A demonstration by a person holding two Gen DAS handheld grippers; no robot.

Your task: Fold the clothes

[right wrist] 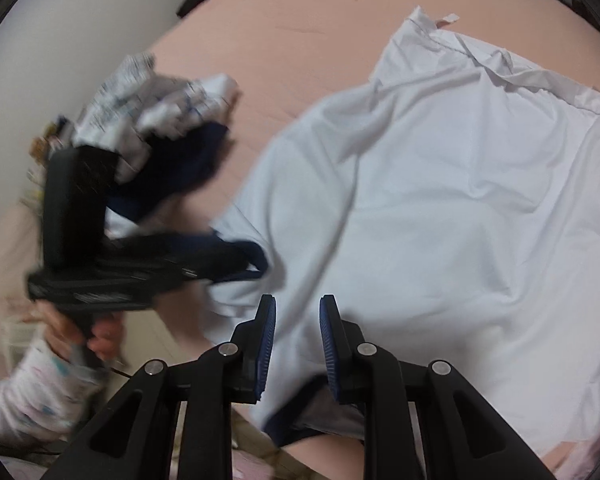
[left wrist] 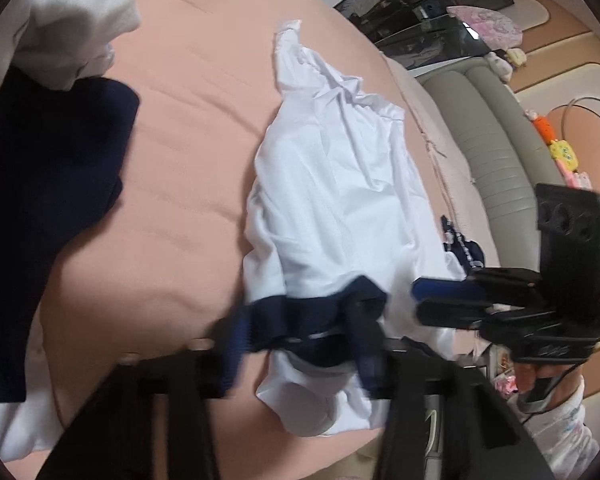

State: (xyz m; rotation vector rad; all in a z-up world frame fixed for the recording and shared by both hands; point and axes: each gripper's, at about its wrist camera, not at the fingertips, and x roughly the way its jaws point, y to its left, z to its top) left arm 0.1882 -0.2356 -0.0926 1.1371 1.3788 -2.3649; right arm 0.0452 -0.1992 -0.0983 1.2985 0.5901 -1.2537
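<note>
A white shirt [left wrist: 340, 184] with navy trim lies spread on the pink bed sheet [left wrist: 196, 128]; it also fills the right wrist view [right wrist: 460, 200]. My left gripper [left wrist: 296, 344] has its fingers around the shirt's navy-edged sleeve cuff [left wrist: 312, 320]; motion blur hides whether they are clamped. From the right wrist view it [right wrist: 256, 260] sits at the shirt's left edge on the navy cuff. My right gripper [right wrist: 298, 344] is open, its blue pads either side of the shirt's near hem. It shows in the left wrist view [left wrist: 440, 300] at the shirt's right side.
A navy garment [left wrist: 48, 200] and a white folded pile [left wrist: 76, 28] lie at the left of the bed. A patterned crumpled cloth [right wrist: 160, 96] lies beyond the left gripper. A grey padded headboard [left wrist: 488, 140] and shelves with small toys border the bed's right side.
</note>
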